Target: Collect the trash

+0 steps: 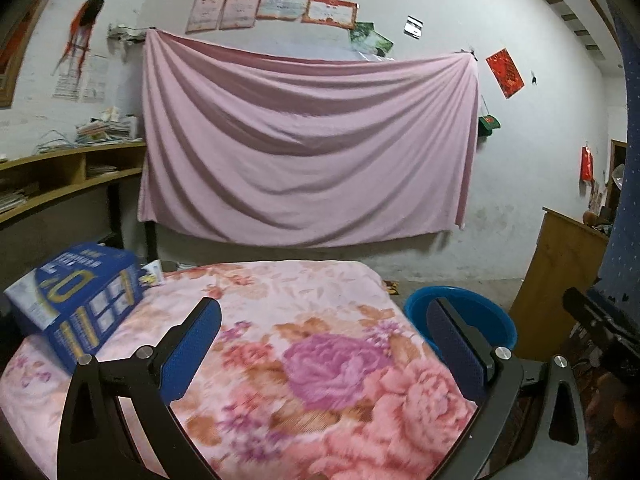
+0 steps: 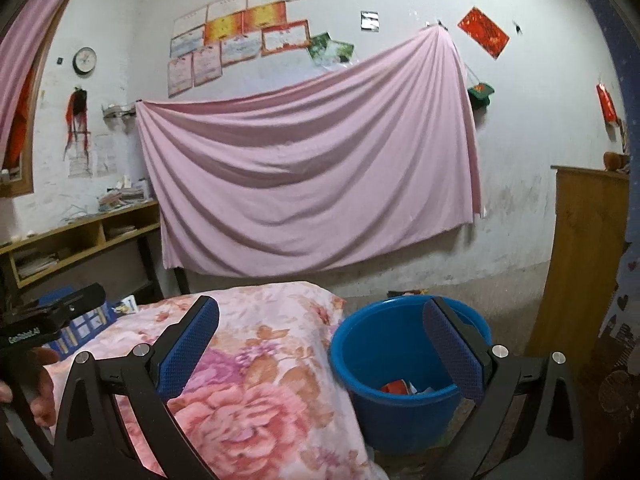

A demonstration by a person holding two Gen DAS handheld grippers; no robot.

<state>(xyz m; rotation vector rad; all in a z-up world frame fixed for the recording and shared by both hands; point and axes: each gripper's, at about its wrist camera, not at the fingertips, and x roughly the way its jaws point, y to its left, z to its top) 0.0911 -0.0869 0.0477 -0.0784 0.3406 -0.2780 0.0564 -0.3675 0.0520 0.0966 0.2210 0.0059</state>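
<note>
A blue plastic bucket (image 2: 400, 408) stands on the floor to the right of the table; red and white scraps (image 2: 400, 387) lie at its bottom. It also shows in the left wrist view (image 1: 476, 312). My left gripper (image 1: 324, 328) is open and empty above the floral cloth. My right gripper (image 2: 320, 328) is open and empty, its right finger (image 2: 452, 348) over the bucket's rim. A blue printed box (image 1: 88, 296) and a small white packet (image 1: 152, 272) lie at the table's far left.
The table is covered by a pink floral blanket (image 1: 300, 360). A pink sheet (image 1: 308, 140) hangs on the back wall. A wooden shelf (image 1: 60, 172) with papers stands left. A wooden cabinet (image 2: 588, 264) stands right of the bucket.
</note>
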